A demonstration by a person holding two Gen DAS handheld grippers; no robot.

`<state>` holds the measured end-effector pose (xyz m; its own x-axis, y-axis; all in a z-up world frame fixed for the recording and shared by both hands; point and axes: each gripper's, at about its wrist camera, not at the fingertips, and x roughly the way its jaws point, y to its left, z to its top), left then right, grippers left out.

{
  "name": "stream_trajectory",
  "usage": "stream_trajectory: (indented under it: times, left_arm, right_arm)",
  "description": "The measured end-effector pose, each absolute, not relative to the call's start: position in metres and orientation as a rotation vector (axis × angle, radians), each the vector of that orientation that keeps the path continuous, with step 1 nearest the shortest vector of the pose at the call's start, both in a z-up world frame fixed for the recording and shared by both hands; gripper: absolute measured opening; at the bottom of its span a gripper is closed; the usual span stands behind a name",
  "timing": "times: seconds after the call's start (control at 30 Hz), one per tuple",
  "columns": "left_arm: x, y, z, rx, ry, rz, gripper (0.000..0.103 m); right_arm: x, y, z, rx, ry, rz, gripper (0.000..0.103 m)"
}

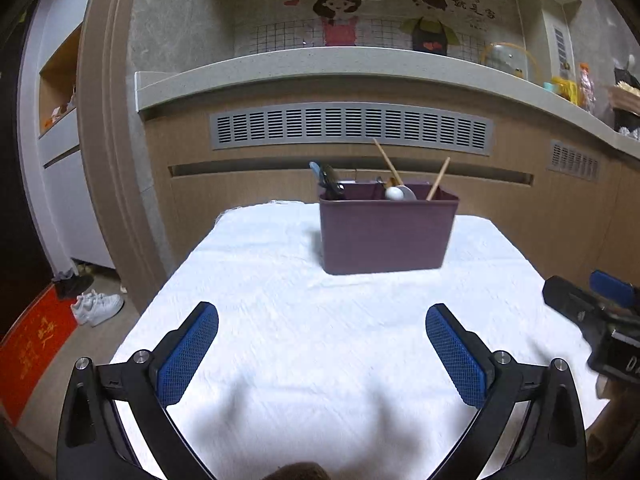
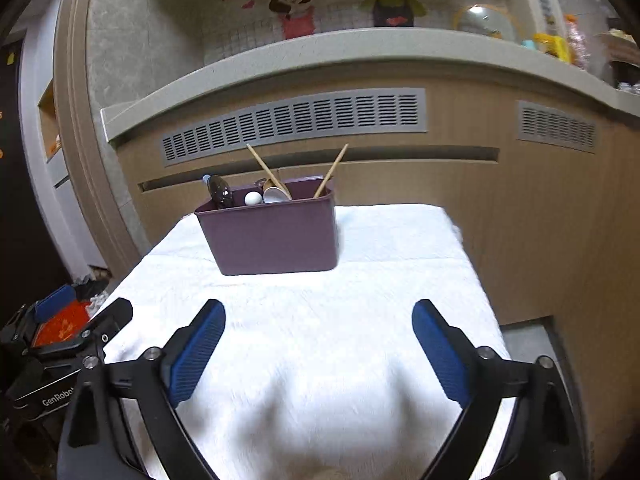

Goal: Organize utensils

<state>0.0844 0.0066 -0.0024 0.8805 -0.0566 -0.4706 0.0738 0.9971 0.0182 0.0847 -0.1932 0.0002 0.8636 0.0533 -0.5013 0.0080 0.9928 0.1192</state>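
1. Left gripper (image 1: 322, 316): low over near part of white cloth (image 1: 280, 340), tilted down toward far end; blue pads (image 1: 188, 356) spread wide, nothing between.
2. Right gripper (image 2: 319, 314): same downward tilt, beside the left one; jaws wide apart, empty.
3. Middle of cloth: bare.
4. Far end: purple caddy (image 1: 386, 236) upright on cloth, well apart from both grippers.
5. Inside caddy: two wooden chopsticks (image 1: 438, 178) leaning outward, white spoon (image 1: 394, 193), dark-handled utensils (image 1: 330, 180) at left end.
6. Behind: wood-panelled counter with grey vent (image 1: 352, 126).
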Motion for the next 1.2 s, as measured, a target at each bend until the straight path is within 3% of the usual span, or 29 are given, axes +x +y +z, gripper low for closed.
stream_trajectory:
  times: [0.3, 1.2]
  left_arm:
    - [0.065, -0.004, 0.007, 0.064, 0.446, -0.077, 0.103]
    - [0.067, 0.001, 0.008, 0.031, 0.47, -0.09, 0.103]
  right_arm:
    - [0.062, -0.191, -0.001, 0.057, 0.476, -0.072, 0.101]
    - [0.06, -0.187, -0.003, 0.024, 0.491, -0.078, 0.101]
